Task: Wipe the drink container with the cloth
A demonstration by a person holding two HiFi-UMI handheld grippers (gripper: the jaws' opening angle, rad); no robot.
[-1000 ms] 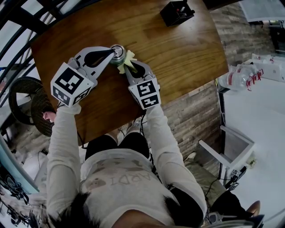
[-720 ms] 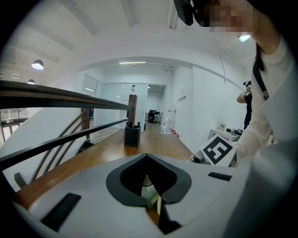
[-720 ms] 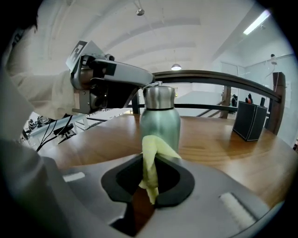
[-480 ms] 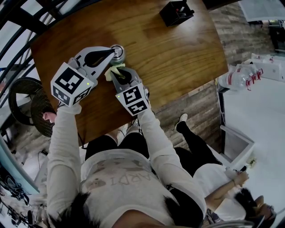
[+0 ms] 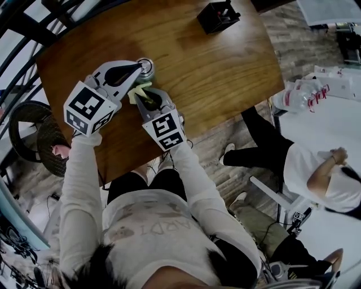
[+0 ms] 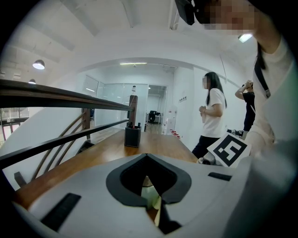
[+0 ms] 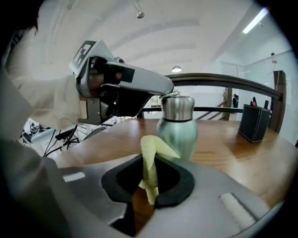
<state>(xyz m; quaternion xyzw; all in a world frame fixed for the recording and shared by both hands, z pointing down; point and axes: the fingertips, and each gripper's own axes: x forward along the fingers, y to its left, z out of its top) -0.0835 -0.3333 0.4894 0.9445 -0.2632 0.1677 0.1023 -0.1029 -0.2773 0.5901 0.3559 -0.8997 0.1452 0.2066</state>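
A pale green metal bottle with a steel cap (image 5: 146, 66) (image 7: 179, 126) stands upright on the wooden table (image 5: 225, 68). My left gripper (image 5: 139, 68) (image 7: 164, 91) is shut on its cap from the left. In the left gripper view only a pale sliver of the bottle (image 6: 148, 191) shows through the closed jaws. My right gripper (image 5: 146, 94) (image 7: 148, 183) is shut on a folded yellow cloth (image 5: 137, 90) (image 7: 151, 160). The cloth's tip rests against the bottle's near side, low on the body.
A black pen holder (image 5: 218, 15) (image 7: 254, 122) stands at the table's far right. A railing runs along the far left edge. A round chair (image 5: 31, 130) is at the left. A person (image 5: 313, 169) stands beyond the table's right edge, next to packed water bottles (image 5: 299, 96).
My right gripper has carried the cloth from the bottle's right side round to its near left side. The left gripper has stayed on the cap. A person has walked in at the right.
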